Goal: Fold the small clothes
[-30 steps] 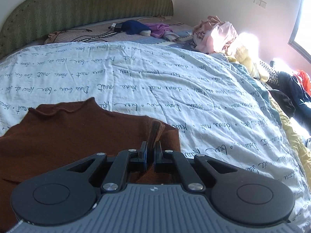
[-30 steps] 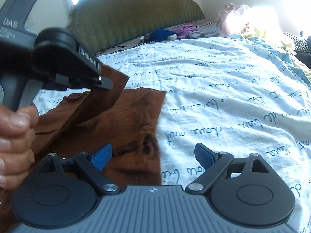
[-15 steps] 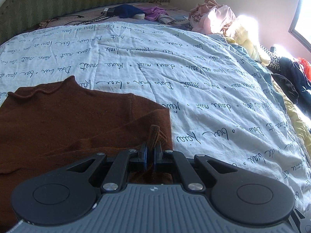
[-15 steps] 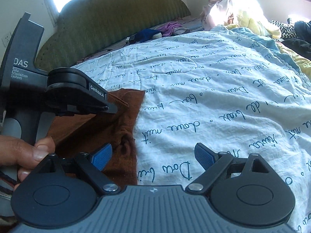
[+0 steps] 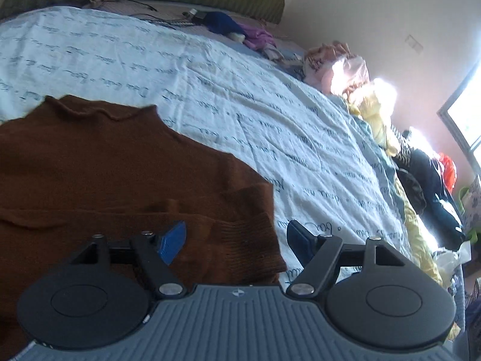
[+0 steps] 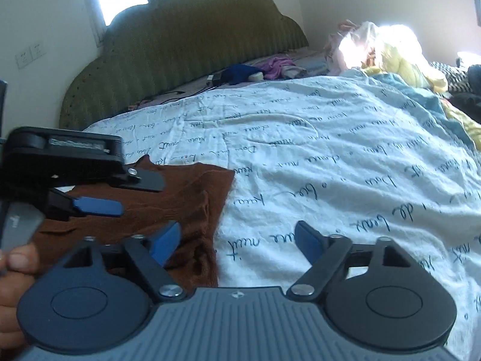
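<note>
A brown knit sweater (image 5: 105,165) lies flat on the bed, its sleeve folded across the body with the ribbed cuff (image 5: 249,234) at the right edge. My left gripper (image 5: 236,237) is open and empty just above that cuff. In the right wrist view the sweater (image 6: 180,198) lies at lower left. My right gripper (image 6: 237,240) is open and empty over the sweater's right edge. The left gripper (image 6: 99,195) shows there too, open, held by a hand over the sweater.
The bed is covered by a white sheet with blue script (image 5: 240,90). A green headboard (image 6: 186,45) stands at the back. Piles of clothes (image 5: 360,90) lie along the right side, with blue and purple items (image 5: 234,28) near the headboard.
My left gripper has opened and let go of the brown sleeve, which now lies folded on the sweater. The right gripper stayed open and shifted slightly.
</note>
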